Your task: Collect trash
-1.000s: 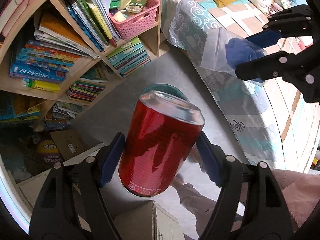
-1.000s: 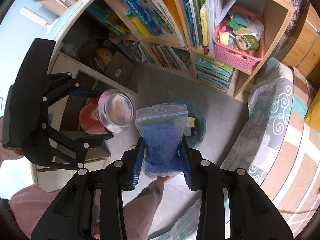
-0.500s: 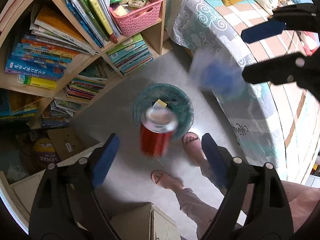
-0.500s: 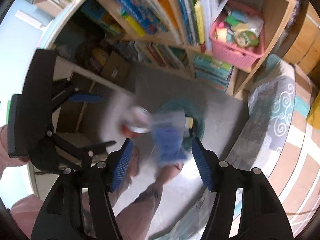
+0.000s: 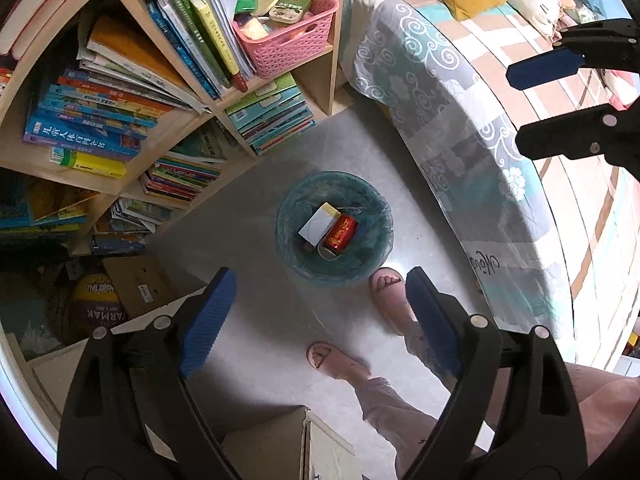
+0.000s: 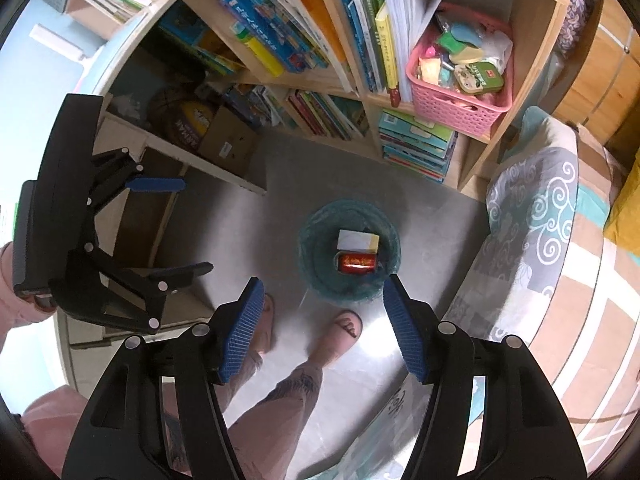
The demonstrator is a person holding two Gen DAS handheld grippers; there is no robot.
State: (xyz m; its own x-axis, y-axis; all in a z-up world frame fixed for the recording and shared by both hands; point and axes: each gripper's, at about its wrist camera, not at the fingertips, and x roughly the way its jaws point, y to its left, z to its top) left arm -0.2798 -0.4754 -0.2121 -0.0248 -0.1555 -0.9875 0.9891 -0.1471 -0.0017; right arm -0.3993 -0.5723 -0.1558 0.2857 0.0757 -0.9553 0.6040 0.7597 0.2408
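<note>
Left wrist view: red can [image 5: 340, 233] lies on its side inside the green-lined trash bin [image 5: 372, 256], touching a white-and-yellow box [image 5: 319, 224] also in the bin. Bin stands on the grey floor [image 5: 260, 272], near the bookshelf [image 5: 192, 120] and just beside the patterned bed [image 5: 460, 112]. Person's two sandalled feet [image 5: 386, 284] sit just beside the bin. Left gripper [image 5: 316, 320] hangs above the bin, jaws wide apart, just been opening, nothing between them. Right gripper [image 6: 324, 328] is likewise spread, just opened, holding nothing. Pink basket [image 5: 288, 36] sits on the shelf, well apart from the bin.
</note>
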